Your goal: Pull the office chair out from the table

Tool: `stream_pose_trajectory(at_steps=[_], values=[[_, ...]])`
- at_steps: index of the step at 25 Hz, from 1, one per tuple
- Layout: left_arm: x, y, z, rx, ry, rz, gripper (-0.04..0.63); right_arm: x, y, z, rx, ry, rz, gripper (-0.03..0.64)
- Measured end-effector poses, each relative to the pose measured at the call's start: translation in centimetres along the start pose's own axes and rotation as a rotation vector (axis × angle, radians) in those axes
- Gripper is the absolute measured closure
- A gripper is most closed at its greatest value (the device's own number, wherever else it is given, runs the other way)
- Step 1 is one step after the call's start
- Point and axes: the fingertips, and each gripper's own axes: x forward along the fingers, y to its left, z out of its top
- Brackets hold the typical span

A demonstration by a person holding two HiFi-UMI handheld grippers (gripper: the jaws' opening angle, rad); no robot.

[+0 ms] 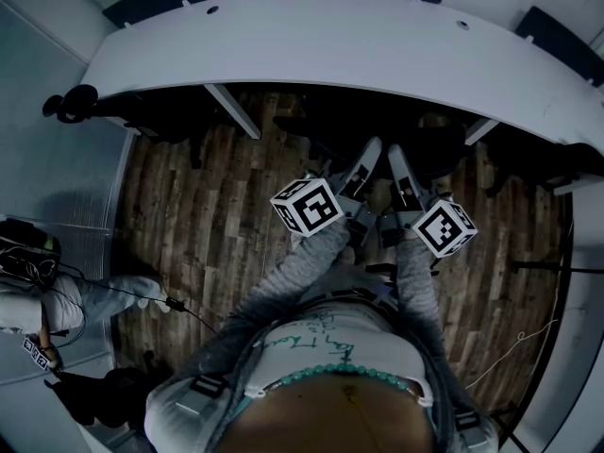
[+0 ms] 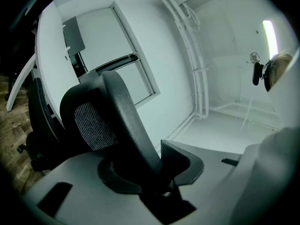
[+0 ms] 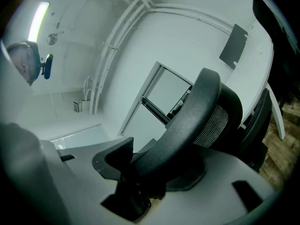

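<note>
Both sleeves (image 1: 288,276) are extended toward 12 o'clock and converge, so the two tools are set on one part. The left gripper (image 2: 161,172) is clamped on the chair (image 2: 119,111): the curved black back frame is pinched between its jaws, with the mesh panel at 10 o'clock of the grip. The right gripper (image 3: 136,172) is clamped on the same frame from the other side, mesh at 2 o'clock. The jaws are held partway apart only because the frame is thick; nothing else is between them.

Two grips just beside each other on the back are judged as chosen to keep the pull straight and stop the seat swivelling on its base. A rigid bar is also taken rather than soft mesh, so less slip is expected. Both tools are pointed roughly level, which suits a flat drag over the wooden floor (image 1: 212,215).

Chair location: 12 o'clock of the person, dark bulk tucked at the near edge of the white table (image 1: 330,45). How far the seat is under it cannot be told, as it is too dark. Task is judged early: grip made, chair not yet clear of the table.
</note>
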Motion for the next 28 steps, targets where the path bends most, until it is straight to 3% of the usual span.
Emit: stream_pose_trajectory(at_steps=[28], values=[[-6.5, -2.9, -2.1, -0.012, 0.011, -0.006, 0.451, -5.5, 3.7, -3.3, -0.014, 0.023, -0.022, 0.403]])
